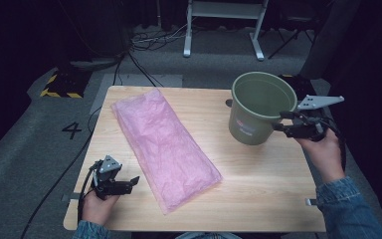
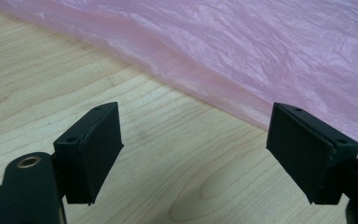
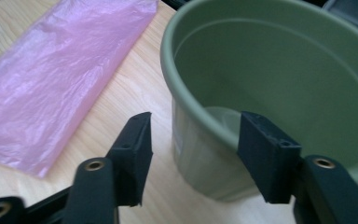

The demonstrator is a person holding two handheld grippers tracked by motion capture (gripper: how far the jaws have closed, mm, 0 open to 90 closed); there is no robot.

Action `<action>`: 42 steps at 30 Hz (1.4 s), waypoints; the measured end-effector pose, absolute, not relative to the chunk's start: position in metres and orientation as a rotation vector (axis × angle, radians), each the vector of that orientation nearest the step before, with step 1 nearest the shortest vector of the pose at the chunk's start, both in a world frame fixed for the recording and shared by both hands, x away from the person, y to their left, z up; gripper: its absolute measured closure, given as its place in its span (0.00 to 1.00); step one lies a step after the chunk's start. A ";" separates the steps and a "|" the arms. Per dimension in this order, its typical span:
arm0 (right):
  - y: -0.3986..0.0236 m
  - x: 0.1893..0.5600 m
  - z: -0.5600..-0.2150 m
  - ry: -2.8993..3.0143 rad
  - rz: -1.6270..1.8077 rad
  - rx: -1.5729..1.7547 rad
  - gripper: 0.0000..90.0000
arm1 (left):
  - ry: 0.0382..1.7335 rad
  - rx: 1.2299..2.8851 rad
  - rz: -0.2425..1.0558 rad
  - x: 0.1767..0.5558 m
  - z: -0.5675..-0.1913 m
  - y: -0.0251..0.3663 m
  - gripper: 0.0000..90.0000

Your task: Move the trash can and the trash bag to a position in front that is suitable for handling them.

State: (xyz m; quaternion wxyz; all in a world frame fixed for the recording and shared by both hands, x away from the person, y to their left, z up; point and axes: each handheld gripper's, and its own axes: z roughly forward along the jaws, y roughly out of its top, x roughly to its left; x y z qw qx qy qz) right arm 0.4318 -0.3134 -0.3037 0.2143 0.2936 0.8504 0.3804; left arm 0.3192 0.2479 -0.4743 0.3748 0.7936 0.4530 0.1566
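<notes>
Two jaws of the right gripper [image 3: 193, 156] are set half-open astride the green bucket's [image 1: 258, 107] rim at the tabletop's right, unclamped, so it could be tipped.

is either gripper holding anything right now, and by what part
Left gripper: nothing, jaws open over bare table. Right gripper straddles the green bucket rim, one jaw inside, one outside; no firm clamp is visible.

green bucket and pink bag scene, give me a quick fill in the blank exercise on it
1. The bucket on the wooden table is ____ in colour.
2. The flat plastic bag is ____ in colour.
3. The right gripper has one jaw inside the bucket's rim and one ____ it.
4. The left gripper has ____ between its jaws.

Missing words: green; pink; outside; nothing
</notes>
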 end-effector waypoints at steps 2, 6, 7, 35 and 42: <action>-0.304 0.437 -0.302 2.357 1.010 0.754 0.57 | 1.165 2.029 0.402 0.318 -0.475 0.249 0.20; -0.288 0.450 -0.303 2.353 0.996 0.713 0.59 | 1.177 2.045 0.417 0.315 -0.476 0.250 0.20; -0.285 0.453 -0.303 2.357 1.000 0.706 0.60 | 1.176 2.050 0.420 0.315 -0.477 0.250 0.20; -0.243 0.461 -0.317 2.619 1.011 0.678 0.85 | 1.193 2.045 0.385 0.312 -0.481 0.252 0.20; -0.240 0.425 -0.316 2.676 1.032 0.585 0.83 | 1.227 2.004 0.337 0.317 -0.481 0.251 0.22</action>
